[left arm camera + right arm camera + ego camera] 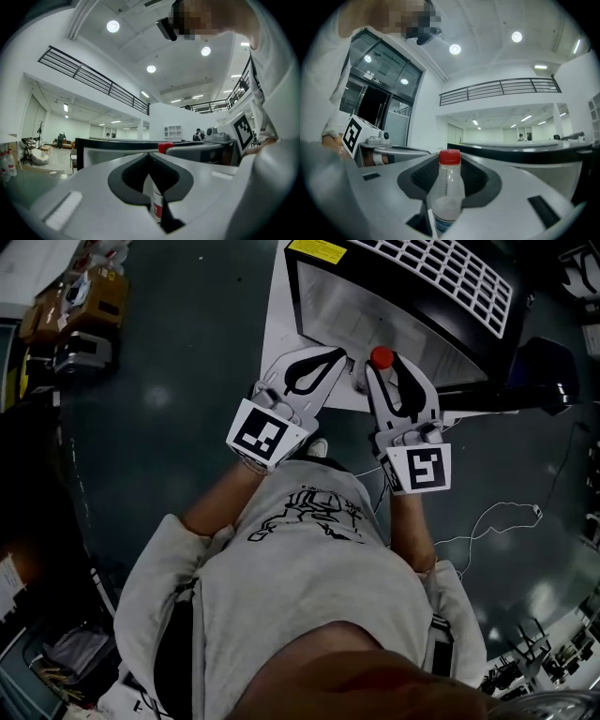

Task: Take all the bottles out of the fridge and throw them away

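A clear plastic bottle with a red cap stands upright between the jaws of my right gripper, which is shut on it just in front of the black fridge. In the right gripper view the bottle fills the gap between the grey jaws, its cap level with their tips. My left gripper sits close beside it on the left, its tips touching and nothing in them. In the left gripper view the same bottle's label shows through the hole behind the shut tips, beyond the jaws.
The fridge rests on a white sheet on a dark floor. Cardboard boxes and gear lie at the upper left. A white cable trails on the floor at the right, near a dark object.
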Demonstrator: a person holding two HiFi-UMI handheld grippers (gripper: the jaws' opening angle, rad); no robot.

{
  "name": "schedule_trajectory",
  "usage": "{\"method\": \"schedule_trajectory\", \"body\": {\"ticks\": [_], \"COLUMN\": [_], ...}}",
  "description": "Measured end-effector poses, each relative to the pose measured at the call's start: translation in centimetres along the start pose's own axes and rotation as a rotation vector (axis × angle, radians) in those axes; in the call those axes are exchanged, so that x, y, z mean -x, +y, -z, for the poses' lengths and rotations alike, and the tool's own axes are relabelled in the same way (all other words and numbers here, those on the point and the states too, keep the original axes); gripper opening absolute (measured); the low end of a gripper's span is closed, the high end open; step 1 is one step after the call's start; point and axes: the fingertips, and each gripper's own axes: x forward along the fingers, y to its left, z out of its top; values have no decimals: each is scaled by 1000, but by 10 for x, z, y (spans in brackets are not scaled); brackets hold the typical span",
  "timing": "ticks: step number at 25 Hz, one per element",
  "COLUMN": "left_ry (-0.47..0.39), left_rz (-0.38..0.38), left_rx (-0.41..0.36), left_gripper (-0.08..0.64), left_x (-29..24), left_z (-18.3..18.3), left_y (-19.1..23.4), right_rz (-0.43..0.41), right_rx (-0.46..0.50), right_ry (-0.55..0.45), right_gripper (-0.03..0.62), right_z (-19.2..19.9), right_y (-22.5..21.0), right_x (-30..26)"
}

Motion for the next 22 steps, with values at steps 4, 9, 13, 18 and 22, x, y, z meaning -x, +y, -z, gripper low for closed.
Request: {"method": "schedule_trajectory", "body": {"ticks": [4, 9, 13, 18, 22], "left_ry": [17, 16, 1, -12, -16], "left_rz": [-54, -89, -123, -142, -160], "left_rx": [25, 24, 29, 29, 24], "left_gripper": [9, 9, 9, 9, 9], "left_x": [17, 43, 69, 111, 147], "left_z": [-5, -6, -9, -15, -19], "left_y": [14, 39, 65, 98, 129], "right_rz": [-44, -88, -128, -158, -176], "right_rx": [6, 5, 7, 27, 14], "right_ry": [-6, -19, -24, -34, -43], "right_gripper": [147, 146, 144, 144, 144], "right_z": [-4, -10, -15, -24, -30], "right_y": [16, 45, 76, 122, 160], "right_x": [-11, -33, -56, -84, -110]}}
